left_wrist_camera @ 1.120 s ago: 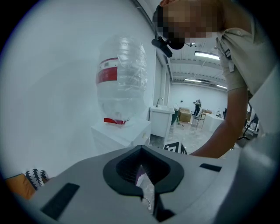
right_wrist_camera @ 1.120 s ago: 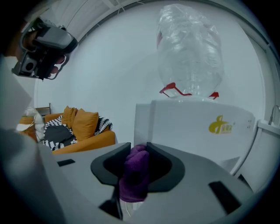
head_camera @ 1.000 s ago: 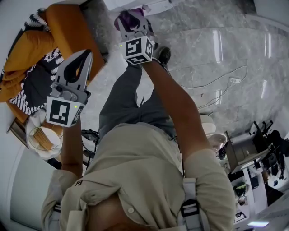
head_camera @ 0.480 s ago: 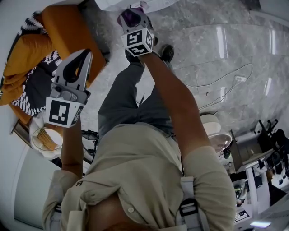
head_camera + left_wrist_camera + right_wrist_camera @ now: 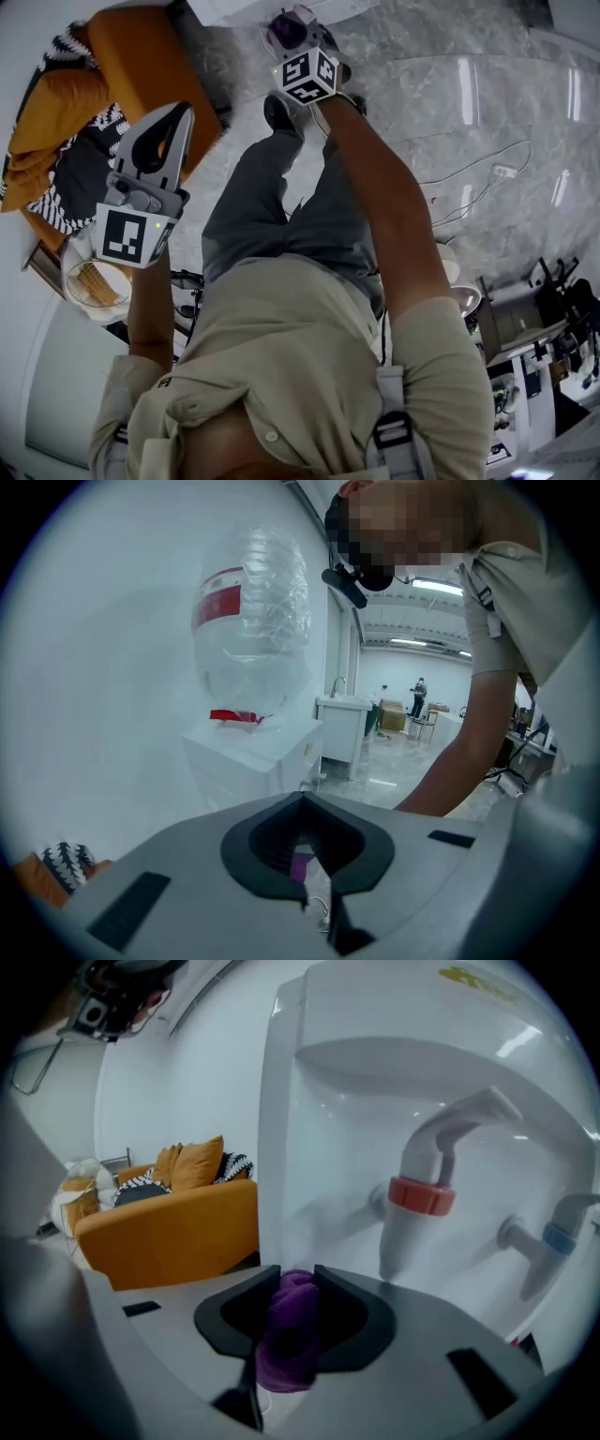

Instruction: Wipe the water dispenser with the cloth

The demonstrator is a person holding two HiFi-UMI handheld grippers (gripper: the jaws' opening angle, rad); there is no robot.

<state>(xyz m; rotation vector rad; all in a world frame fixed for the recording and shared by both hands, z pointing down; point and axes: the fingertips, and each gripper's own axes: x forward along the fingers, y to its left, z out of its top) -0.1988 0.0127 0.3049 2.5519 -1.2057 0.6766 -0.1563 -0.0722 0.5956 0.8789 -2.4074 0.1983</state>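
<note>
Head view: my left gripper is raised at my side, jaws together and holding nothing. My right gripper reaches forward, clamped on the purple cloth, close to the white water dispenser.

Left gripper view: jaws closed and empty. The dispenser and its bottle stand well beyond them.

Right gripper view: jaws pinch the bunched cloth. The red tap is near, ahead and to the right.
</note>
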